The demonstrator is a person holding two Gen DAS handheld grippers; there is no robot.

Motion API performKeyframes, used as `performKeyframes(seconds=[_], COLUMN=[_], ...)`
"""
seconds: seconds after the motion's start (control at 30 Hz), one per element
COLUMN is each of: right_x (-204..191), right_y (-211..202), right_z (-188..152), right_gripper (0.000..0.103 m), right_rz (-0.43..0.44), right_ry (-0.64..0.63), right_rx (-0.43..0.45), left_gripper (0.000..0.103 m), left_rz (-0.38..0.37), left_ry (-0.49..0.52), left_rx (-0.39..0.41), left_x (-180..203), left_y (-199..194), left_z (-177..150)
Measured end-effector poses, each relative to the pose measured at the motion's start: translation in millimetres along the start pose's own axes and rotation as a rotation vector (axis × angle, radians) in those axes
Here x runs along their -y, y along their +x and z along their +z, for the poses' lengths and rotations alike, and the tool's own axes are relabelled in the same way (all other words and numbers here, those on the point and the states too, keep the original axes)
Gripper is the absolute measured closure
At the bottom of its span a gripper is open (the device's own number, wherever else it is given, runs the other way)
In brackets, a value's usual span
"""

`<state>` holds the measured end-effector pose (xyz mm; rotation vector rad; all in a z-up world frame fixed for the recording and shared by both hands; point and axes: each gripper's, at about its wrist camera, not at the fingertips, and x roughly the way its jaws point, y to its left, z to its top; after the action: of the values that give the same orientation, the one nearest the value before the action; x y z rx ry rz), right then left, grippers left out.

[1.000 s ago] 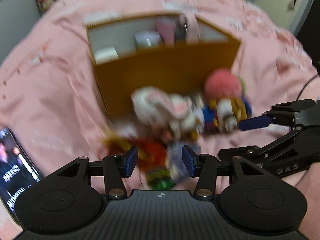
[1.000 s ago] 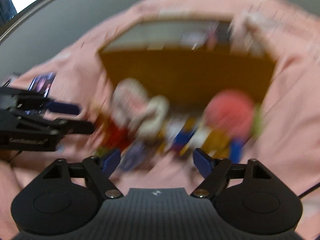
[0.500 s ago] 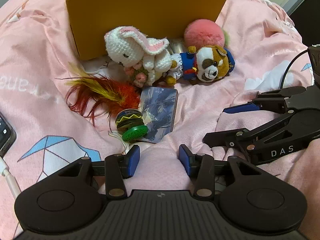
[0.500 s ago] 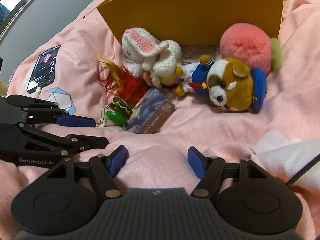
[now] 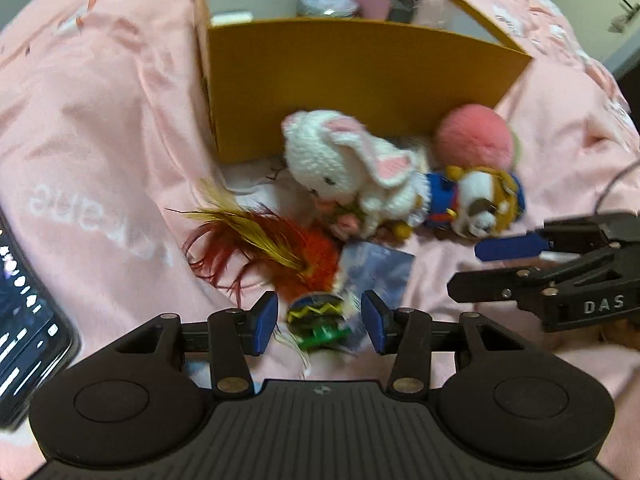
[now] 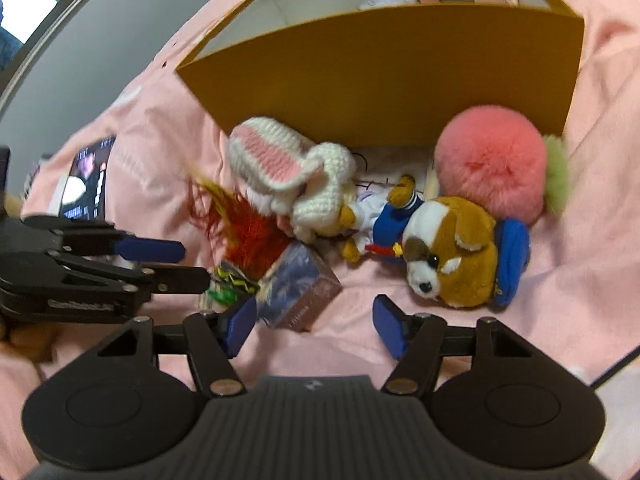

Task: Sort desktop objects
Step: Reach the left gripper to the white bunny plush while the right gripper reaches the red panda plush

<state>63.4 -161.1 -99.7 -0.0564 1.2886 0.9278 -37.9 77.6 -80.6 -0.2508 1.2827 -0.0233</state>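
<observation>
A yellow box (image 5: 352, 80) stands on pink bedding, with several items inside. In front of it lie a white crochet bunny (image 5: 344, 164), a pink pom-pom (image 5: 474, 136), a plush dog (image 5: 476, 204), a red and yellow feather shuttlecock with a green base (image 5: 316, 316) and a small blue carton (image 5: 376, 272). My left gripper (image 5: 319, 322) is open, its jaws either side of the shuttlecock base. My right gripper (image 6: 314, 328) is open, above the bedding just in front of the carton (image 6: 298, 294) and the dog (image 6: 452, 256).
A lit phone (image 5: 24, 332) lies at the left on the bedding, also in the right wrist view (image 6: 86, 184). A dark cable (image 5: 612, 184) runs at the right. Each gripper shows in the other's view, close together.
Both grippers have moved forward toward the pile. The left jaws have opened wider and now straddle the shuttlecock base; the right gripper has come up to the carton.
</observation>
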Motion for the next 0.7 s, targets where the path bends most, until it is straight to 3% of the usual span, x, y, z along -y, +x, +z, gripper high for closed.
performKeyframes(seconds=[0.1,0.17,0.3,0.4,0.5,0.6,0.7], right_x=[14,19,17,11,9,14,26], right_y=[15,22,7,-12,-27,-37,-36], right_z=[10,14,12,7,2,-4,-6], right_gripper=[0.044,0.048,0.048,0.048,0.048,0.048,0.048], right_rz=[0.030,0.009,-0.005,-0.101,-0.221,-0.286,-0.279], right_ry=[0.079,0.118,0.091,0.004,-0.079,-0.104,-0.070], right_rx=[-0.054,-0.073,-0.042,0.002,0.040,0.068,0.061], left_gripper=[0.050,0.050,0.050,0.049,0.042,0.038,0.035], left_rz=[0.008,0.013,-0.048,-0.045,-0.027,-0.023,-0.035], left_ry=[-0.069,-0.066,0.063,0.200,0.293,0.335,0.354], left_rx=[-0.013,0.029,0.073,0.059,0.035,0.008,-0.033], left_x=[-10,-8,10,31,46,52,53], left_y=[12,9,4,15,29,40,52], left_z=[8,9,5,1,-1,0,1])
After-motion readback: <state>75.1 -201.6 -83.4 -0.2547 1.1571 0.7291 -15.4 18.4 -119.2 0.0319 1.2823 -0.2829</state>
